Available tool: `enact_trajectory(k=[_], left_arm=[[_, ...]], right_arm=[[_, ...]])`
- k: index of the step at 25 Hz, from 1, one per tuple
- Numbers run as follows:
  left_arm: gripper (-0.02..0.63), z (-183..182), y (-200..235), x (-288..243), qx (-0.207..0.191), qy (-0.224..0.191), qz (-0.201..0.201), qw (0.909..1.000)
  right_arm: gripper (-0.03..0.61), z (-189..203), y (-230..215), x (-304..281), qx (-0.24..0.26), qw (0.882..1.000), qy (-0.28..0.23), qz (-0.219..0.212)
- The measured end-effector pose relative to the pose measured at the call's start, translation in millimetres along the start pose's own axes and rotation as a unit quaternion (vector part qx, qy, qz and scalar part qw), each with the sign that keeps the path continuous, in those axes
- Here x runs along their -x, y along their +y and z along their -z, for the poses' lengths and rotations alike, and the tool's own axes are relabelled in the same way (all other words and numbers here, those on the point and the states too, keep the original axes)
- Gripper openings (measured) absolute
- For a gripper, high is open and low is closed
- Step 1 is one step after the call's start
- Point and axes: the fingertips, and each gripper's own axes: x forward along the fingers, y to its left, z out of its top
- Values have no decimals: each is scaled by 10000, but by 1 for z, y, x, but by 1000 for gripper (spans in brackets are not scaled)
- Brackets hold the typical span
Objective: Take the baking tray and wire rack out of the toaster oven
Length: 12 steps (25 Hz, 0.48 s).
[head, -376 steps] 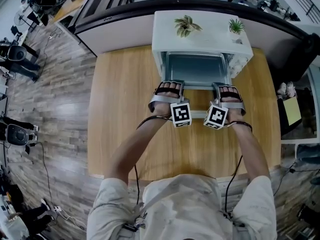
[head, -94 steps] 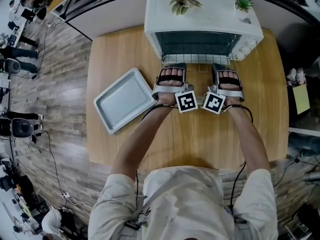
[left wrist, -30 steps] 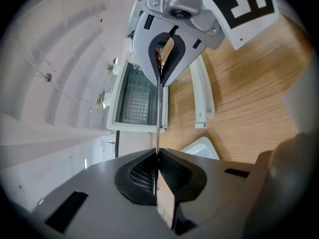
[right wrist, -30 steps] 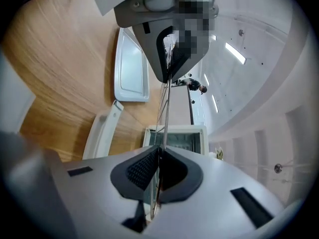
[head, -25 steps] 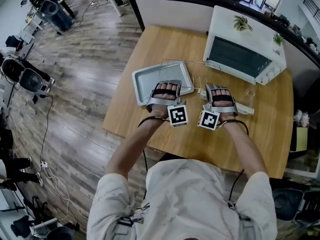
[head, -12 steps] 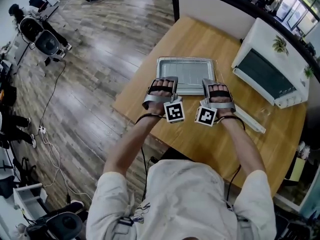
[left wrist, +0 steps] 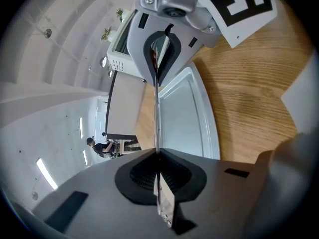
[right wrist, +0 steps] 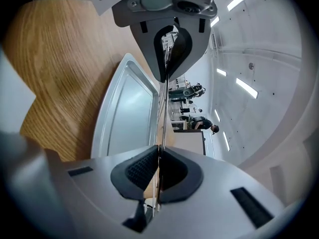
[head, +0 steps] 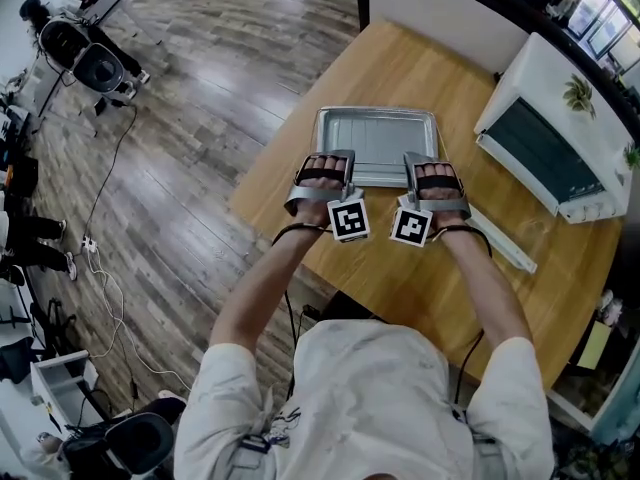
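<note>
Two hand-held grippers (left (head: 326, 163), right (head: 430, 165)) pinch one wire rack (left wrist: 156, 118) over one tray (head: 376, 114).

Lying flat on the light wooden table (head: 400, 68), toward its near side: grey baking tray (head: 376, 140). Sitting well apart at the far right: white toaster oven (head: 560, 133), door hanging open.

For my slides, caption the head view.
Left gripper and right gripper hold the wire rack over the baking tray beside the toaster oven.
</note>
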Motion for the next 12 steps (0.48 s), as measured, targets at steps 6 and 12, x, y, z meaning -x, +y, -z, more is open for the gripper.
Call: enact_trajectory(k=[6, 12], left_arm=[[20, 2, -17, -9, -303, 24, 155, 9994], [54, 0, -38, -13, -210, -134, 780, 9966]], right_arm=[[25, 1, 15, -2, -57, 9996, -111, -261], [45, 2, 32, -4, -170, 9974, -163, -685]])
